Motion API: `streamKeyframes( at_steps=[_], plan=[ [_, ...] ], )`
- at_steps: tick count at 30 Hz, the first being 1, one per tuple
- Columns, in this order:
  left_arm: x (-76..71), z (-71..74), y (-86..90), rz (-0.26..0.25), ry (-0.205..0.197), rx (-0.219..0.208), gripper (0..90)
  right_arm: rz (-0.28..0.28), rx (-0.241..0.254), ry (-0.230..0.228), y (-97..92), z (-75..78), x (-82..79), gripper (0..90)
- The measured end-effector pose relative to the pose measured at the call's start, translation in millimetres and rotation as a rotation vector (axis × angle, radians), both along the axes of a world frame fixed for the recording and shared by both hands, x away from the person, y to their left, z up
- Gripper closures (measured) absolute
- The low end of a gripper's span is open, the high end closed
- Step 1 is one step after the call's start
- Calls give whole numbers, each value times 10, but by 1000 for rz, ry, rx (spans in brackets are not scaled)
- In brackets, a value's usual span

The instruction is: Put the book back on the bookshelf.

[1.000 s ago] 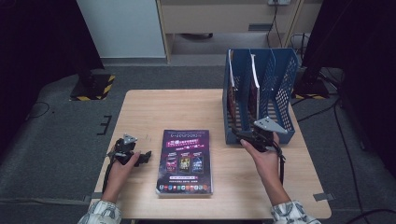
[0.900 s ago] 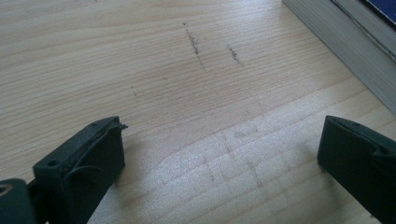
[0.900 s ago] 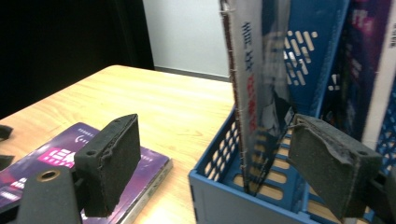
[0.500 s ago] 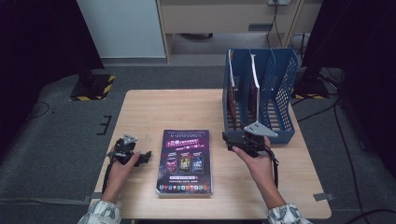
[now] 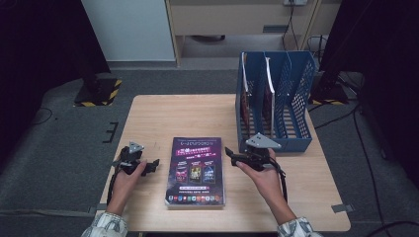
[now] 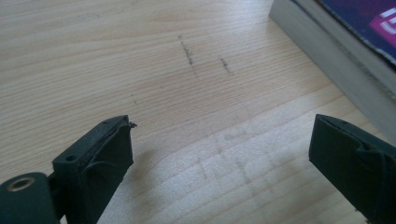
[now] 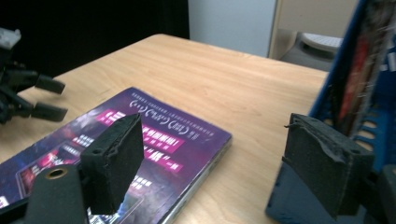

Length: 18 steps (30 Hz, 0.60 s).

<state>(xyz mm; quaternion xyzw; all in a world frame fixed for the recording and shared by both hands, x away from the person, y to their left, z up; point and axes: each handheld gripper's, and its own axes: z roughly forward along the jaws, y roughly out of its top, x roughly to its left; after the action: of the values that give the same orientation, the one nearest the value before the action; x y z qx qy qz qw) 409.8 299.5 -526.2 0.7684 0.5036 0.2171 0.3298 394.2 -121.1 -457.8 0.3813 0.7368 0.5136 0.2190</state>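
The purple book (image 5: pixel 195 171) lies flat on the desk (image 5: pixel 168 118). The right hand-held gripper (image 5: pixel 231 154) has slid from the blue file rack (image 5: pixel 291 98) toward the book's right edge, spread and empty, likely preparing a grab; left of the book, the left hand-held gripper (image 5: pixel 154 164) waits, spread

an office-like recording room; a plain wooden table (image 5: pixel 197 118) stands on grey carpet (image 5: pixel 64 148); a blue file rack (image 5: pixel 296 94) holds magazines; cables (image 5: pixel 365 148) trail over the floor; hazard-striped stand bases (image 5: pixel 96 94) flank it
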Motion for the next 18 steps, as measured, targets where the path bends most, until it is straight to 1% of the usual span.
streamKeyframes(
  at_steps=[2,6,7,9,11,12,15,17,18],
  plan=[
    [-21,37,-11,-2,-8,-15,65,13,-9,3,43,-32,-4,219],
    [-69,96,-69,-28,-22,-40,77,46,-31,17,136,-85,-29,268],
    [-80,116,-86,-39,-24,-39,78,49,-39,18,161,-97,-37,295],
    [-103,155,-133,-50,-34,-54,81,63,-53,16,202,-122,-45,332],
    [-124,193,-184,-65,-50,-79,83,73,-70,19,229,-149,-53,385],
    [-135,208,-214,-79,-55,-82,88,75,-76,23,239,-161,-57,410],
    [-177,253,-315,-121,-67,-81,149,87,-91,29,250,-192,-61,471],
    [-200,275,-378,-139,-68,-87,180,87,-94,35,248,-203,-62,494],
    [-211,282,-407,-151,-68,-91,213,90,-96,34,244,-206,-62,513]
  ],
)
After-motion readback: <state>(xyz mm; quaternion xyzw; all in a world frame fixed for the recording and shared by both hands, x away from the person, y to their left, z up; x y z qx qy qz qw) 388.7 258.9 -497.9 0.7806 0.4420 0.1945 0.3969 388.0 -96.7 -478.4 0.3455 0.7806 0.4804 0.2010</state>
